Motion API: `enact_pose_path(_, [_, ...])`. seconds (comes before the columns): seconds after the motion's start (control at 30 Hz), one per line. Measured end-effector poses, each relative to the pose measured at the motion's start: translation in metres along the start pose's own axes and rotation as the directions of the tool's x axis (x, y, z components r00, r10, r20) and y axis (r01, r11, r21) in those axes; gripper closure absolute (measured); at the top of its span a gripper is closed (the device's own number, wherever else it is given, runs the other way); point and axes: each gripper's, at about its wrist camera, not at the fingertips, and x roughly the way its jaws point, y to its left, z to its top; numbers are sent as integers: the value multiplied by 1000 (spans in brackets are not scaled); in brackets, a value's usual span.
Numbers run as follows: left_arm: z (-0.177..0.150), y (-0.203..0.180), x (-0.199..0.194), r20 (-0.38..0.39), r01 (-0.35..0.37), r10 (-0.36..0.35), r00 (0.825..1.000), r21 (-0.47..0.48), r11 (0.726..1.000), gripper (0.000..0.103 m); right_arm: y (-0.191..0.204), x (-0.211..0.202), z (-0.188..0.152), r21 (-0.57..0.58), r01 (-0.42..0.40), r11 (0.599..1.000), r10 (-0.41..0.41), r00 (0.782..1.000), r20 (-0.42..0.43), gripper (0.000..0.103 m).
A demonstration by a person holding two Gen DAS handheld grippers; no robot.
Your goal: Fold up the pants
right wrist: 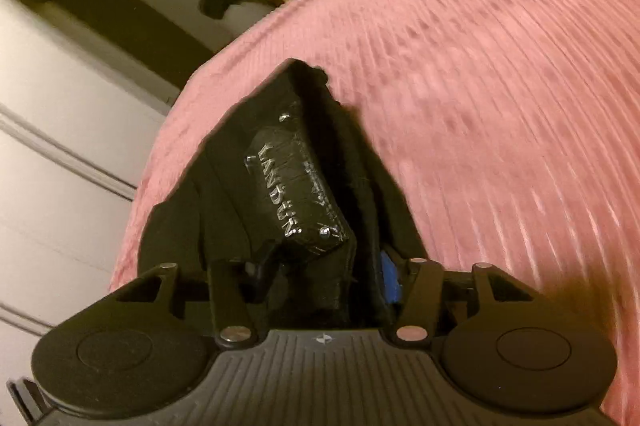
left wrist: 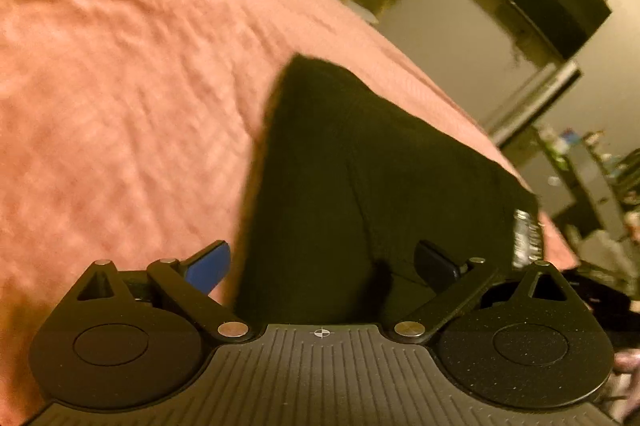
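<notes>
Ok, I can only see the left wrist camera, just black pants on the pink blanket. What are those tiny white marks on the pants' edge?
Observer: The right wrist camera shows them up close. They are silvery letters spelling LANDUN on the waistband label of the pants.
Operator: And where's the other gripper?
Observer: The right gripper is right at that waistband. Its jaws are apart, with bunched black fabric between them.

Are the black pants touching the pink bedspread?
Touching. In the left wrist view the black pants lie flat on the pink bedspread, no gap along their edge.
</notes>
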Motion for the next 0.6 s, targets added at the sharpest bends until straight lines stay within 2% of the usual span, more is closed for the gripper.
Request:
enact_pose_path(0.03, [0, -2, -3, 20, -29, 29, 999, 16, 999, 2, -1, -8, 1, 15, -8, 1000, 8, 1000, 24, 46])
enact_pose_path(0.07, [0, -5, -7, 43, -55, 54, 998, 37, 998, 2, 1, -17, 2, 0, 4, 1000, -4, 998, 55, 38])
enact_pose_path(0.1, [-2, -8, -9, 63, -66, 62, 996, 60, 996, 2, 5, -28, 4, -32, 25, 999, -22, 995, 98, 35])
enact_pose_path(0.17, [-4, -16, -10, 94, -82, 71, 993, 116, 990, 2, 15, -45, 7, -96, 48, 994, -30, 984, 174, 35])
enact_pose_path(0.23, [-5, -25, -7, 112, -100, 82, 990, 161, 982, 2, 36, -54, 7, -210, 75, 975, -21, 969, 247, 37])
enact_pose_path(0.33, [-8, -34, 0, 103, -102, 84, 991, 186, 977, 2, 74, -42, 8, -385, 177, 906, -47, 945, 325, 55])
enact_pose_path(0.4, [-11, -38, 1, 108, -109, 89, 990, 198, 974, 2, 92, -25, 13, -444, 212, 871, -64, 944, 324, 76])
enact_pose_path(0.47, [-13, -42, 2, 115, -110, 86, 990, 217, 970, 2, 101, -4, 17, -477, 247, 843, -97, 943, 318, 86])
enact_pose_path(0.5, [-14, -44, 4, 119, -115, 90, 989, 228, 967, 2, 103, 7, 18, -490, 287, 823, -132, 936, 326, 89])
enact_pose_path(0.6, [-16, -46, 9, 111, -137, 112, 987, 255, 957, 2, 95, 41, 14, -514, 395, 761, -277, 915, 292, 91])
